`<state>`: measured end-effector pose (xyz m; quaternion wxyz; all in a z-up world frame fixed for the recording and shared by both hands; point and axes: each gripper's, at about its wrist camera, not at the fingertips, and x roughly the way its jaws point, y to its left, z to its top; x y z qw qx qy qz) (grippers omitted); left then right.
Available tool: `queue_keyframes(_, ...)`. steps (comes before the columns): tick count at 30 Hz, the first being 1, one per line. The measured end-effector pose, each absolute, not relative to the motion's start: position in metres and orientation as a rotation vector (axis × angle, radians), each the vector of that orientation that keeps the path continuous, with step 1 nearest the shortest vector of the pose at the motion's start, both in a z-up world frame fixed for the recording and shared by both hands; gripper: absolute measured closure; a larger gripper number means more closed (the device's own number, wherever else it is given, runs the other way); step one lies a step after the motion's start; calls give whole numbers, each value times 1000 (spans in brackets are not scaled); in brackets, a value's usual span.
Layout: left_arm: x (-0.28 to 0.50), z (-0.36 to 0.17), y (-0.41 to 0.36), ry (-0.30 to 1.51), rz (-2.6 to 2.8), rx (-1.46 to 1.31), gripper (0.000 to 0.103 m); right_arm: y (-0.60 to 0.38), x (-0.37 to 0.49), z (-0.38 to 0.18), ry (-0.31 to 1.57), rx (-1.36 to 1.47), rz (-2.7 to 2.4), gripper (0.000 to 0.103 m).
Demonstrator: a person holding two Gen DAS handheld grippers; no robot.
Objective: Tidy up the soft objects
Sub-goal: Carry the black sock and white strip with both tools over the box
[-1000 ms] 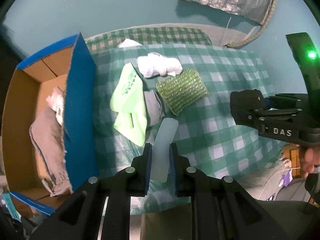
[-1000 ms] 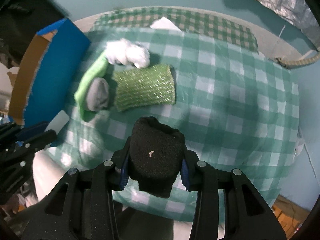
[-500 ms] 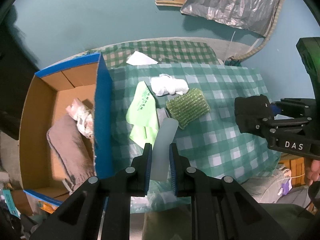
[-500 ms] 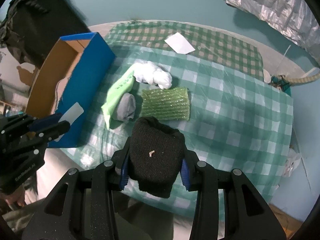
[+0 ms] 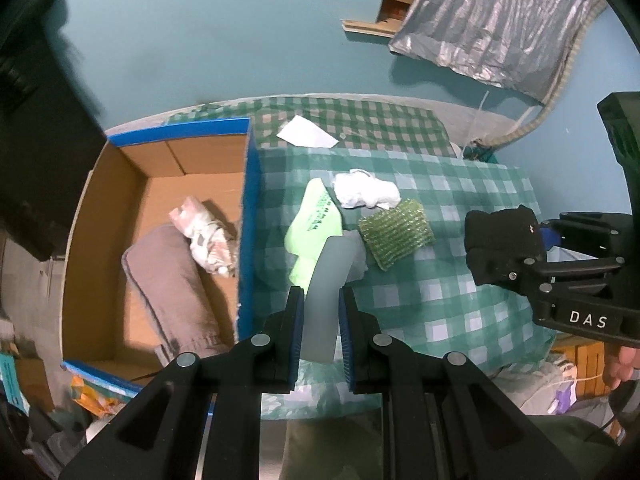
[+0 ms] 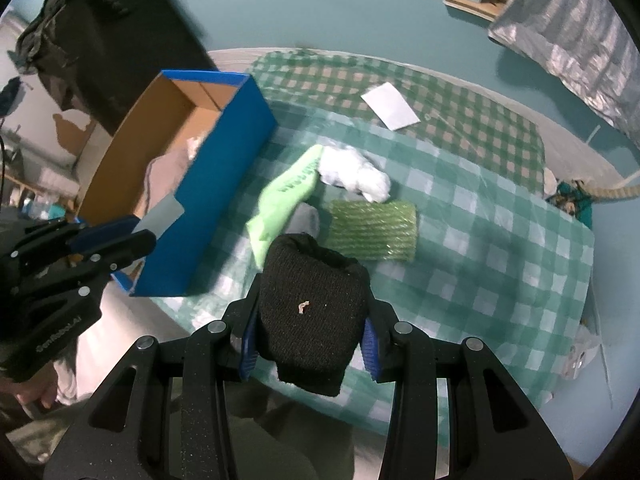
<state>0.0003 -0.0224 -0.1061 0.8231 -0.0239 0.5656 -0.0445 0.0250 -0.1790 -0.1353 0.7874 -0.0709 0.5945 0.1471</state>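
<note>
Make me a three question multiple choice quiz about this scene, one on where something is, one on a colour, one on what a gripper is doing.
1. Where does the white paper slip lie?
A. inside the box
B. on the checked cloth, at its far end
C. in a gripper

2. What colour is the outside of the box?
A. blue
B. red
C. white

3. What is the right gripper doing?
A. open over the box
B. open and empty
C. shut on the black sock

Answers: 1 B, it rests on the cloth beyond the white bundle. 2 A, its wall is blue. 3 C, both pads press the sock.
</note>
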Motion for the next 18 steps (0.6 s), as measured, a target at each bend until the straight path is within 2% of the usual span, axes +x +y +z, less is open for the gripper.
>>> queue_keyframes(18, -14, -94, 42, 1162, 48, -146, 86, -110, 41, -127, 1260, -227, 439, 63)
